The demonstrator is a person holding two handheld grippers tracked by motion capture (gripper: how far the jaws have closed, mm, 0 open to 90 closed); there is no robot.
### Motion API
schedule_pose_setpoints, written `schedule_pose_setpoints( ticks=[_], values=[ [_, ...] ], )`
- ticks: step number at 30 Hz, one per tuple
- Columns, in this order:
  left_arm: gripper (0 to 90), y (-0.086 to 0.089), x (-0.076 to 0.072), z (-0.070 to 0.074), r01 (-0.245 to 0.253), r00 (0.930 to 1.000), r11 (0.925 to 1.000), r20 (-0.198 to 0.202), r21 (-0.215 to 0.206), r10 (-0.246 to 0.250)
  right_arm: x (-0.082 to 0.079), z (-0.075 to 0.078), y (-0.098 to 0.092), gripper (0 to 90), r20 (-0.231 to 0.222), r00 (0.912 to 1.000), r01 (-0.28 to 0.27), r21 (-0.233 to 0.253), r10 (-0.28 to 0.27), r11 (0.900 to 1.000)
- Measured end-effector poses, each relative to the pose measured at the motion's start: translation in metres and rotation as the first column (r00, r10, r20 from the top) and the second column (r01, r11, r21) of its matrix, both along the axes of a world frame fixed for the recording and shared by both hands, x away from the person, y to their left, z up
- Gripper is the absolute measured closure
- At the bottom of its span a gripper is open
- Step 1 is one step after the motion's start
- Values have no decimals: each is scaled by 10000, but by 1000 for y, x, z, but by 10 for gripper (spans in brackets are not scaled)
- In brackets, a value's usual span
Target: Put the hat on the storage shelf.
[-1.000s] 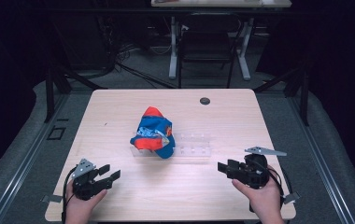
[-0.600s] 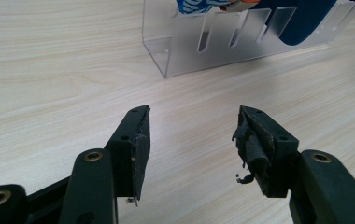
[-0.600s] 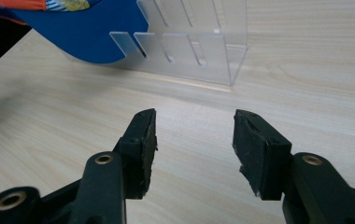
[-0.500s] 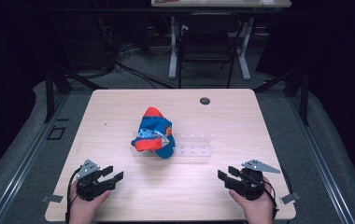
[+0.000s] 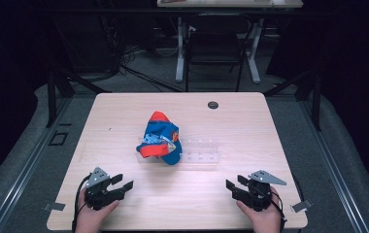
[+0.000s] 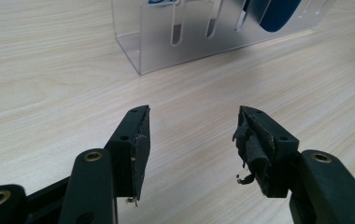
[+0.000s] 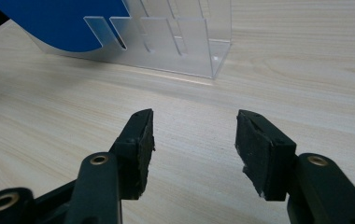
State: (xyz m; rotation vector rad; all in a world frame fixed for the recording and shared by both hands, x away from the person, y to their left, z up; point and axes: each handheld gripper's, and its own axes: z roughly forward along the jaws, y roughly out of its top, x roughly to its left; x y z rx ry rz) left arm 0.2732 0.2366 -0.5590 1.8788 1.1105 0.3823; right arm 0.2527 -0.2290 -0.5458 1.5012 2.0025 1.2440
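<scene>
We hold both grippers, left (image 5: 123, 182) and right (image 5: 235, 186), with fingers wide and empty near the worktop (image 5: 289, 145) edge, while the soft, light bag (image 5: 160, 137) slumps in the clear rack (image 5: 202, 151) mid-worktop, best pinched at its crumpled top.
</scene>
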Motion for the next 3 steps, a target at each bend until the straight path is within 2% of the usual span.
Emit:
schedule_pose_setpoints(
  ticks=[3],
  values=[
    [456, -7, 3, 1, 80, 9999, 9995, -61, -300, -81, 1, -2, -1, 464, -19, 10000, 71, 123, -71, 9999]
  ],
)
